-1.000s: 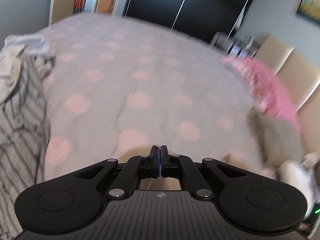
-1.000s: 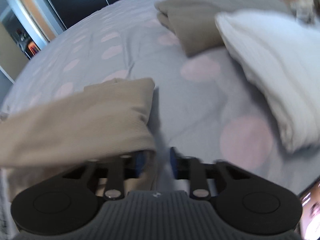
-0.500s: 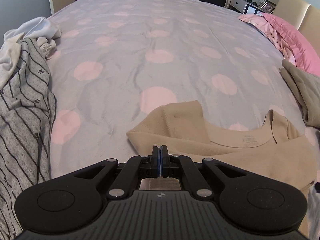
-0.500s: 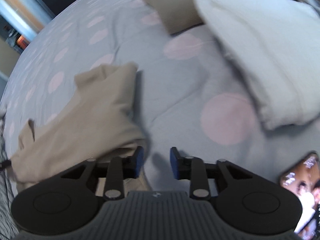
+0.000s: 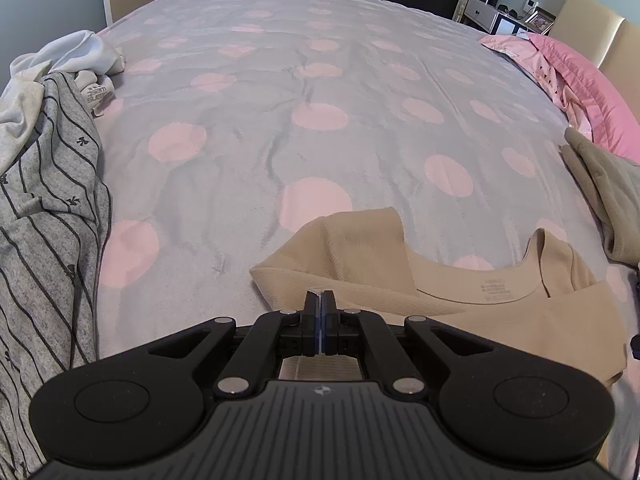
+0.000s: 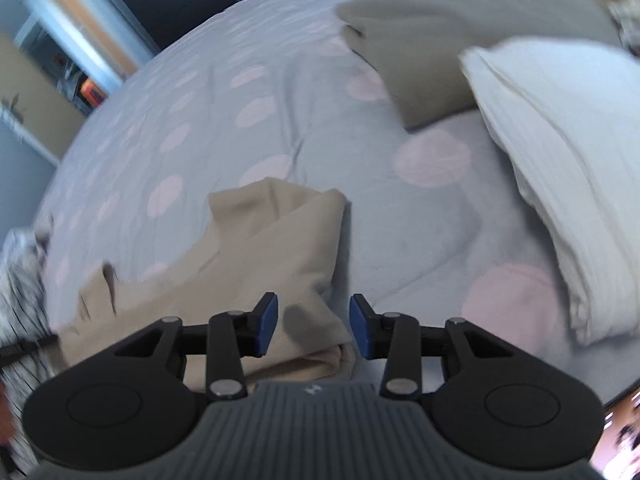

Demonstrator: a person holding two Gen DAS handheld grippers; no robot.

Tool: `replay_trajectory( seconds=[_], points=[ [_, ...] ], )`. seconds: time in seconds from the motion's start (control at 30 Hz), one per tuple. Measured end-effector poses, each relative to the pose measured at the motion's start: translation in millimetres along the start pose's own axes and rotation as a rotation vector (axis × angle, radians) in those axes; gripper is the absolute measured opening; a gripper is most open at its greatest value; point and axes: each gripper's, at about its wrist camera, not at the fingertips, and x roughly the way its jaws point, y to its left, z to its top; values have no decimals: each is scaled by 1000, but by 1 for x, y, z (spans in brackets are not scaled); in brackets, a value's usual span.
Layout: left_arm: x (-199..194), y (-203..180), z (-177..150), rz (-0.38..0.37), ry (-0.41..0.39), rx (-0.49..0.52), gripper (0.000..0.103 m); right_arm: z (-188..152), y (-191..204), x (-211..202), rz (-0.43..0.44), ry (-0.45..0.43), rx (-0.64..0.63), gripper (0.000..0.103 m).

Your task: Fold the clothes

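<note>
On the bed, over the grey bedspread [image 5: 248, 80] with pink dots, we have the beige top [image 5: 460, 292] lying near the front edge, neckline and printed label up, one shoulder flap folded over toward the middle. Our left gripper [image 5: 320, 298] has its pads pressed flat together right at the hem of that folded flap; whether any cloth is pinched between them we cannot tell. Our right gripper [image 6: 313, 314] has just been opening: jaws now apart, pads clear of the fabric, with the bunched beige top [image 6: 256, 264] lying below and between them, not gripped. Clutter around it: on the left side a grey striped garment [image 5: 44, 216] with a white garment [image 5: 76, 54] heaped beyond it, close to the top's left edge but not touching. On the right a folded olive-grey piece [image 6: 440, 32] and, overlapping its near edge, a folded white ribbed piece [image 6: 560, 184], both apart from the beige top with bare bedspread between. Pink pillows [image 5: 580, 84] sit at the far right edge. A phone screen [image 6: 624, 436] shows at the lower right corner of the right wrist view, blurred.
</note>
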Motion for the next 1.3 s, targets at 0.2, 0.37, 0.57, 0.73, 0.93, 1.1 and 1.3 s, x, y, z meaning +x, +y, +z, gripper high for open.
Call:
replay_trajectory(
  seconds=[0.2, 0.37, 0.57, 0.73, 0.93, 1.1, 1.3],
  points=[
    [3, -1, 0, -3, 28, 17, 0, -8, 9, 6, -49, -42, -144, 42],
    [-2, 2, -2, -7, 13, 11, 3, 15, -8, 19, 23, -45, 51, 43],
    [-10, 9, -5, -11, 10, 18, 10, 22, -22, 50, 31, 60, 210, 42],
    [-11, 14, -6, -9, 11, 19, 11, 23, -13, 53, -11, 65, 129, 8],
    [-12, 16, -4, -36, 14, 13, 11, 11, 22, 62, -199, 15, -276, 7],
    [-14, 7, -6, -80, 11, 46, 11, 14, 16, 64, -192, 40, -255, 13],
    [-18, -10, -10, -110, 1, 96, 11, 23, 12, 30, -125, 2, -176, 17]
  ],
)
